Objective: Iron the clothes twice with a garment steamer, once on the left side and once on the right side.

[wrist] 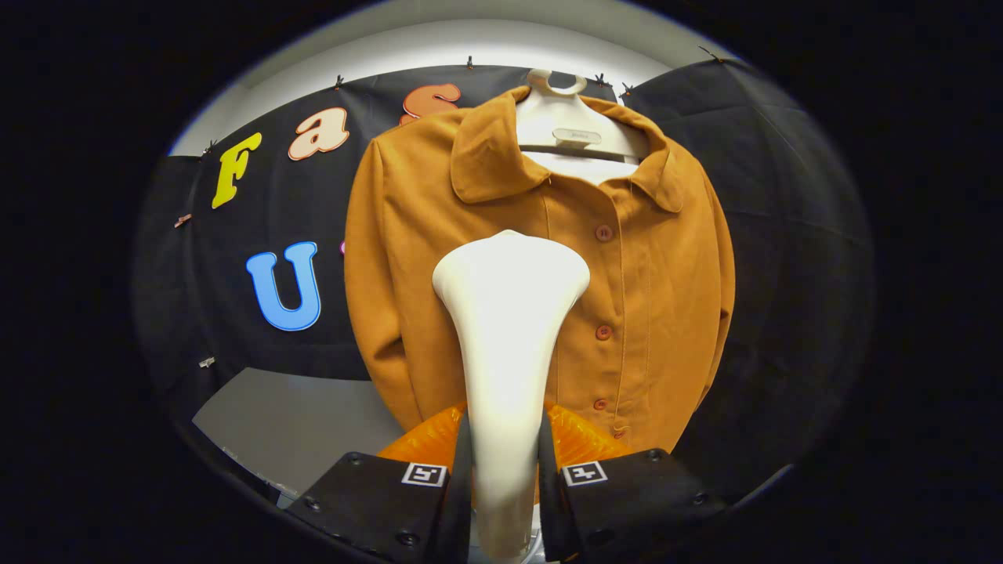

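Black cloth wall behind; jacket [548, 266] hangs upright just ahead. Tool [505, 470] clamped on steamer [509, 329] handle, head before jacket's left-of-buttons panel (contact unclear).

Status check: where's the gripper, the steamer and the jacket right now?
Gripper shut on steamer handle. Steamer head up against hanging brown jacket, left of the button row. Nothing in the way.

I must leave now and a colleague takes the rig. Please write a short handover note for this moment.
Hand-held gripper: shut on the white garment steamer, handle between both fingers.
Steamer head is raised in front of the brown jacket, left of the button row; contact with the cloth cannot be judged.
Jacket hangs buttoned on a white hanger.
Done: steamer picked up.
Left: how many passes are done cannot be told from this view.
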The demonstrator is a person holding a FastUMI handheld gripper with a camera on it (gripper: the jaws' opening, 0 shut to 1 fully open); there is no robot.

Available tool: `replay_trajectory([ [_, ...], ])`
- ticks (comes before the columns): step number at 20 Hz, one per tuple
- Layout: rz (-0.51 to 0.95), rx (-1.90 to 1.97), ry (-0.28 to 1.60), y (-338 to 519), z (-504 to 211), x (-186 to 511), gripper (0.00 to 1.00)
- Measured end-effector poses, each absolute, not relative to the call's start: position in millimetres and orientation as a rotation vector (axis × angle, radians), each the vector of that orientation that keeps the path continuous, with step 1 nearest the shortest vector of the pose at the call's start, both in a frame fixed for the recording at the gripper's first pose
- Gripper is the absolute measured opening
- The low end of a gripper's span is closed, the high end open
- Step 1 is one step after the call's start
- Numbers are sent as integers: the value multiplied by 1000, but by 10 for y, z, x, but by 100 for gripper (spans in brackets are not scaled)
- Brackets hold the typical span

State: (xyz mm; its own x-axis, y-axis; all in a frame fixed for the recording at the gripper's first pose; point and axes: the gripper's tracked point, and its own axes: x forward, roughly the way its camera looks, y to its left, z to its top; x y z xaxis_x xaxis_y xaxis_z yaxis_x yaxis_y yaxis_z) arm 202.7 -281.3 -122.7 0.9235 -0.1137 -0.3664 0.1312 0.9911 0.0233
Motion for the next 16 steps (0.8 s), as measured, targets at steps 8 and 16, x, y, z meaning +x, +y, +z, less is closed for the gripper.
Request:
replay_trajectory([
  [8,-99,59,485,-2832,-1705,2047,39],
  [16,-103,82,627,-2911,-2420,1837,39],
])
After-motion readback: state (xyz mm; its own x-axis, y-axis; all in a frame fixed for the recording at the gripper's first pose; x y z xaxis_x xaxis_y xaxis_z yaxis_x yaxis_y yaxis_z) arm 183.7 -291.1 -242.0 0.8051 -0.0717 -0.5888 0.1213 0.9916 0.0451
